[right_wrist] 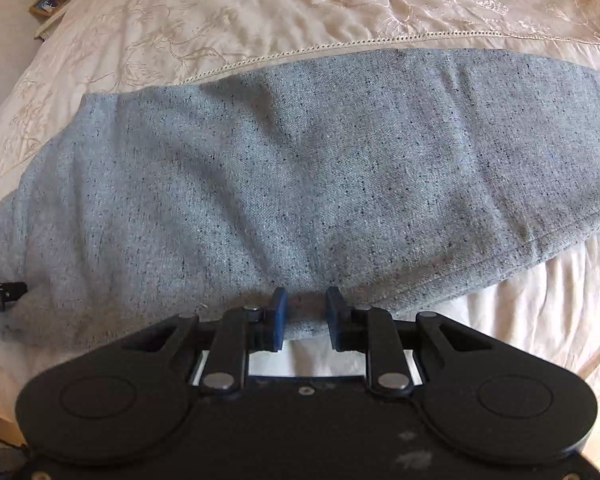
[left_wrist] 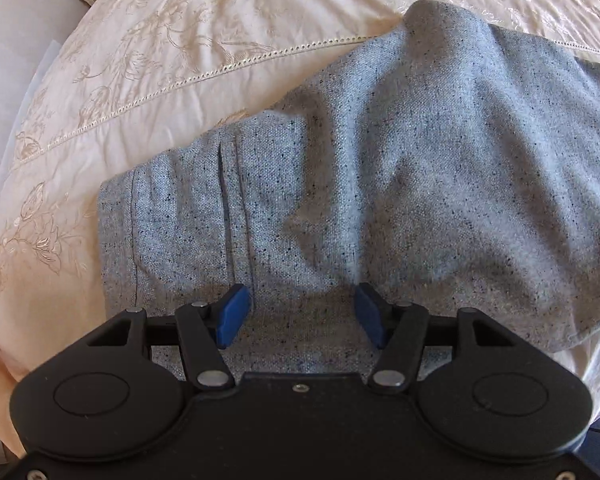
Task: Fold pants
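Nearest to us, item one: our left tongs (left_wrist: pixel 300 314), blue pads spread wide over grey cloth, nothing pinched between them. Item two: our right tongs (right_wrist: pixel 307 316), pads narrower but with a clear gap, straddling the near hem without pressing it; nothing is gripped here either. Item three: pants (right_wrist: pixel 292 168), grey-blue flecked knit, lying lengthwise across the bed (right_wrist: pixel 260 8) on a cream embroidered bedspread (left_wrist: pixel 160 60), seemingly already doubled leg over leg, with soft ridges and a raised hump toward the far end in the left view. We judge the fabric soft, limp and fairly thick: light to lift, prone to sag and bunch, unlikely to slip from rubbery pads, and not at all fragile. Best hold, in our estimate, is the near hemmed edge, both layers taken together, one tongs toward each end so the fold carries over evenly. Item four: a bedside shelf (right_wrist: pixel 56 0) with small boxes, far left, not concerned.
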### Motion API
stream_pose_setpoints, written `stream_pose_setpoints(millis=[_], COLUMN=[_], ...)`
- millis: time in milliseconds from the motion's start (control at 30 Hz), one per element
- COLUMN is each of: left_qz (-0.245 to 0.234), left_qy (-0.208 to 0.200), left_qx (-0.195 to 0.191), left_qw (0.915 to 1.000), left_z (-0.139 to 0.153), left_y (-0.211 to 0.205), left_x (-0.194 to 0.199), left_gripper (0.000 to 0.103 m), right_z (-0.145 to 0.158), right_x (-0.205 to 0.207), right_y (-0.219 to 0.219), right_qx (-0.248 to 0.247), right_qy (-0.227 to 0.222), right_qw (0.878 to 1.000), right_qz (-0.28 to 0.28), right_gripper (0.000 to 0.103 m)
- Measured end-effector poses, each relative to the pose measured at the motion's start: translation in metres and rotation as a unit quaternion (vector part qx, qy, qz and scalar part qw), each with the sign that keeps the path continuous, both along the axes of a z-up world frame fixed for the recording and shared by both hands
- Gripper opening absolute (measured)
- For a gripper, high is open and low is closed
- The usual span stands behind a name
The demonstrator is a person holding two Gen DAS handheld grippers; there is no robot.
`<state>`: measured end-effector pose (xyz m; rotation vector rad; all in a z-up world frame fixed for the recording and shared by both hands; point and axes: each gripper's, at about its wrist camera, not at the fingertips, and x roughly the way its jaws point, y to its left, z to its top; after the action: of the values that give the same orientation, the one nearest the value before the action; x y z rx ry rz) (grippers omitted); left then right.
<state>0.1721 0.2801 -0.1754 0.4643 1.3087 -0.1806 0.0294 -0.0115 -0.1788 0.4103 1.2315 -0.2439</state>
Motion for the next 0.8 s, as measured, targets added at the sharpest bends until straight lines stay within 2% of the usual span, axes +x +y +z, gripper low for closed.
stream_pose_setpoints(millis=[133, 233, 333, 433, 567, 667, 800], left_qz=[0.045, 0.070, 0.081, 0.054, 0.000, -0.032, -0.068], left_qy=[-0.023, -0.042, -0.040, -0.034, -0.037, -0.025, -0.014], left_qx=[-0.008, -0.007, -0.027, -0.044, -0.062, -0.075, -0.075], left_qw=[0.9987, 0.9966, 0.9956, 0.9970, 0.9974, 0.9963, 0.9948], left_z=[0.018, 0.032, 0.036, 0.040, 0.047, 0.050, 0.050], left_y=[-0.016, -0.047, -0.088, -0.147, -0.223, -0.271, -0.315], left_x=[-0.001, -0.010, -0.023, -0.042, -0.064, -0.075, -0.088], left_gripper=[0.062, 0.062, 0.062, 0.062, 0.062, 0.062, 0.062], right_z=[0.026, 0.035, 0.038, 0.038, 0.028, 0.024, 0.014], right_x=[-0.026, -0.043, -0.064, -0.091, -0.118, -0.134, -0.142], right_y=[-0.052, -0.109, -0.177, -0.237, -0.305, -0.339, -0.367], right_qx=[0.004, 0.000, -0.020, -0.041, -0.028, -0.015, 0.012], right_qy=[-0.058, -0.091, -0.105, -0.109, -0.091, -0.090, -0.091], right_qw=[0.997, 0.988, 0.977, 0.966, 0.951, 0.942, 0.938], right_qz=[-0.056, -0.125, -0.185, -0.231, -0.294, -0.323, -0.335], right_gripper=[0.023, 0.024, 0.026, 0.030, 0.033, 0.034, 0.035])
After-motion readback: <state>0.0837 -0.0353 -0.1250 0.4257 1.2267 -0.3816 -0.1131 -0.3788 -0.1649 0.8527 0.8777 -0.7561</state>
